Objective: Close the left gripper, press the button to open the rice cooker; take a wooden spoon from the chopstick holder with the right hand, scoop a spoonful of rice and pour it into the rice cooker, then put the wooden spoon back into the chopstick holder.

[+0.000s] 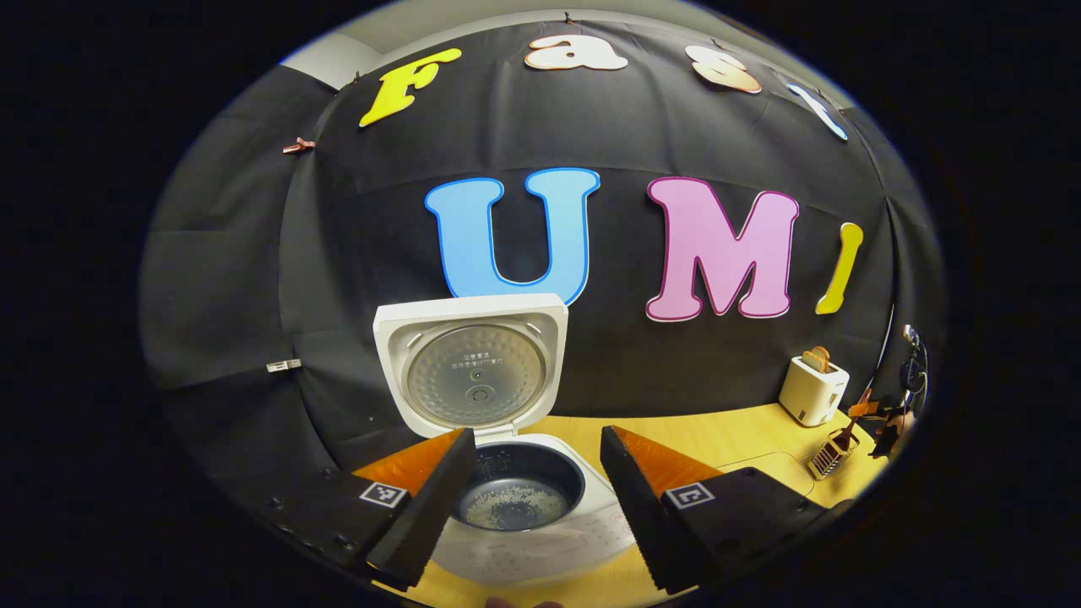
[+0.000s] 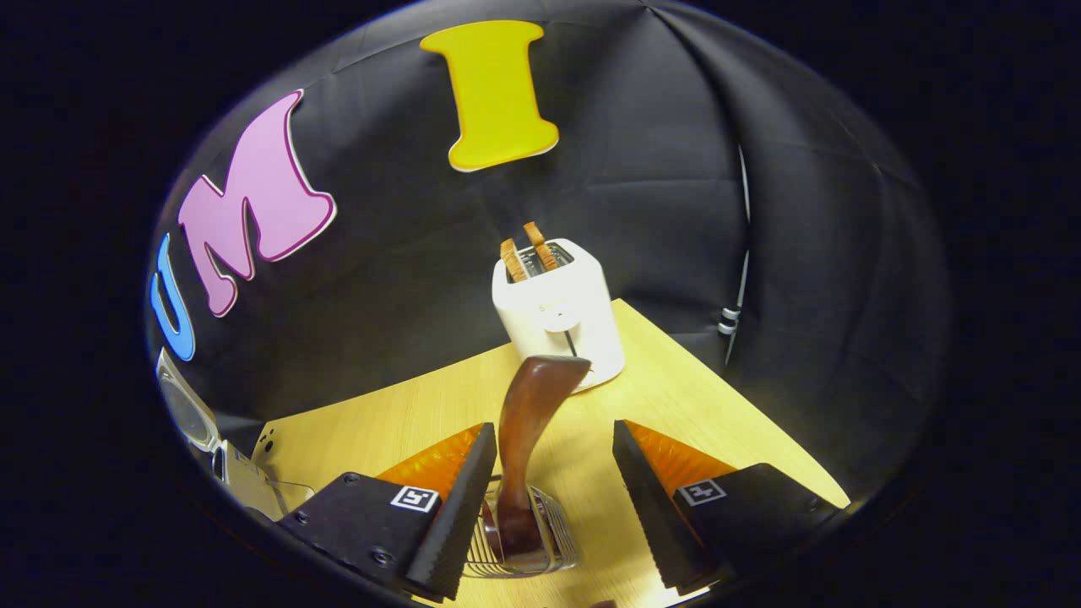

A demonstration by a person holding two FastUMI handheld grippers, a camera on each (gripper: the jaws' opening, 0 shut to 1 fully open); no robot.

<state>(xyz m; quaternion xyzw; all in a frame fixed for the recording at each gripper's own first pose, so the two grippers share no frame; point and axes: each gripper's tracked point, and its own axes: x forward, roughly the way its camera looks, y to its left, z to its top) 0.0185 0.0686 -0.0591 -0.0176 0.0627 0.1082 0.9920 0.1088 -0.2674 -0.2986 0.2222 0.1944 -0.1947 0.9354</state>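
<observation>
In the left gripper view the left gripper point(image 1: 534, 494) hangs with its jaws wide apart and nothing between them, looking over the rice cooker point(image 1: 540, 515), which stands near the front edge of the wooden bench point(image 1: 718, 439). The cooker's lid point(image 1: 473, 367) stands raised and upright at the back, its round inner plate facing the camera, and the dark inner pot point(image 1: 519, 485) lies uncovered with a thin patch of rice point(image 1: 517, 505) on its bottom. Far off toward the bench's right end a white toaster point(image 1: 813, 388) stands by the cloth wall, and the wire chopstick holder point(image 1: 832, 456) sits just in front of it near the right edge. In the right gripper view the right gripper point(image 2: 553, 498) is over that chopstick holder point(image 2: 524, 540), its jaws spread wide; the wooden spoon point(image 2: 528, 431) stands upright in the holder, rising between the fingers close by the left one, and whether it touches that finger cannot be told. Behind the spoon the toaster point(image 2: 557, 317), with two slices of bread point(image 2: 524, 249) sticking out, stands near the bench's far corner.
</observation>
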